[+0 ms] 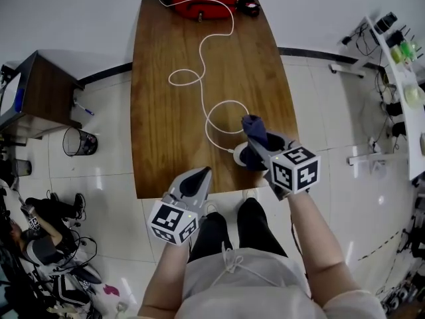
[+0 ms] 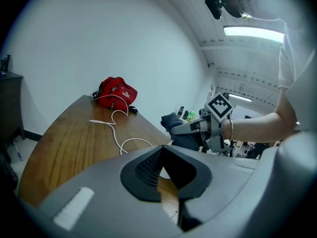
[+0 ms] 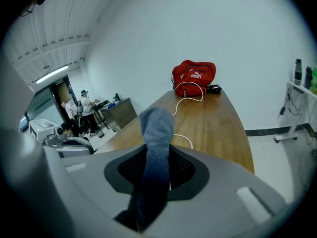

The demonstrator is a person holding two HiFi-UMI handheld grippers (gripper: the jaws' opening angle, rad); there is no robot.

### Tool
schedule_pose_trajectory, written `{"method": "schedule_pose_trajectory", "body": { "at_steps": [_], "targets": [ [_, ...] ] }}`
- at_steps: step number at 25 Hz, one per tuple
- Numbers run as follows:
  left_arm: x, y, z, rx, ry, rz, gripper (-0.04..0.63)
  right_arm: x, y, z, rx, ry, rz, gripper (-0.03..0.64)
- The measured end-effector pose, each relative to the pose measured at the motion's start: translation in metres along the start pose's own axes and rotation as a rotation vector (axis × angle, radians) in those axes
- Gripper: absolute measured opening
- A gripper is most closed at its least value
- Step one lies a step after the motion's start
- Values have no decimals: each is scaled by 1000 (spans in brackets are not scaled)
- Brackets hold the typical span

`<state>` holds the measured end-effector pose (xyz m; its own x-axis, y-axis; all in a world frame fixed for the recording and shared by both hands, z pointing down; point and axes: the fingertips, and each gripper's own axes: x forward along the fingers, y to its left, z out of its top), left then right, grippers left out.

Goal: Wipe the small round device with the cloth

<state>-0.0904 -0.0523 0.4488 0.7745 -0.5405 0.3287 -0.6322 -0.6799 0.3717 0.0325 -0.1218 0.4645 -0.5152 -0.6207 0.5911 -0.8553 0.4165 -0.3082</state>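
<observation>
Blue cloth [image 1: 254,127] clamped in right gripper [image 3: 157,170] jaws half hides the device [image 1: 237,153]; left gripper [image 2: 166,172] jaws together.

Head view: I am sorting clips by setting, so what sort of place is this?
Probably a lab or workshop room, not a home: a wooden table on a pale tiled floor, a white equipment shelf with bottles at the right, and a wire wastebasket.

Long wooden table [image 1: 166,111] end-on to white wall [image 1: 80,12]. Pale glossy tiled floor [image 1: 325,131]. Dark wooden cabinet [image 1: 40,88] at left, wire mesh wastebasket [image 1: 80,141] just beside it. White shelf unit [image 1: 405,105] at right. Ceiling strip light [image 2: 253,31] lit.
</observation>
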Motion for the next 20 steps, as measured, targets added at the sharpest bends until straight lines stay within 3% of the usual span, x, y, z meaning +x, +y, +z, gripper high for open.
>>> {"method": "schedule_pose_trajectory", "body": {
  "at_steps": [9, 16, 20],
  "targets": [
    [1, 7, -5, -16, 5, 5, 6, -15, -21, -4, 18, 12, -28, 107],
    [-7, 9, -1, 22, -3, 3, 6, -30, 56, 16, -1, -154, 160, 107],
    [-9, 3, -9, 32, -2, -13, 6, -32, 39, 5, -69, -212, -3, 107]
  ]
}}
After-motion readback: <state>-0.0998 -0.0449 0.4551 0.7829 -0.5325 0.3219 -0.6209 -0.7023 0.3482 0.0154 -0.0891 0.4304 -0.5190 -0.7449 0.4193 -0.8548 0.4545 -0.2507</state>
